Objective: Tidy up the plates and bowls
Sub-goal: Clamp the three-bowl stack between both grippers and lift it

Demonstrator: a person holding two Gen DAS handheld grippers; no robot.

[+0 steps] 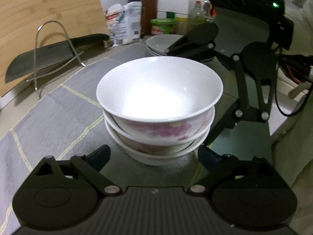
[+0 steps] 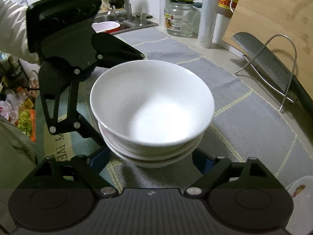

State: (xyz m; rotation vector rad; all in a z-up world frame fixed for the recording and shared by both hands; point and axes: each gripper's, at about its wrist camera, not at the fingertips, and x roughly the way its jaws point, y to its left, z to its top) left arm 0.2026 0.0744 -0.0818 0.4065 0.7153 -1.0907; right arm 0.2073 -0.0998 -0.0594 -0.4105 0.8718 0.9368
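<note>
Where both jaws flank it, bowl stack (image 1: 159,113), untouched

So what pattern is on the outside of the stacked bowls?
Pink floral blotches on white, clearest on the top bowl in the left wrist view.

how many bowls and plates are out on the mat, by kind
stacked bowls: 3
stacked plates, behind the bowls: at least 2, partly hidden by the right tool
total: at least 5
</note>
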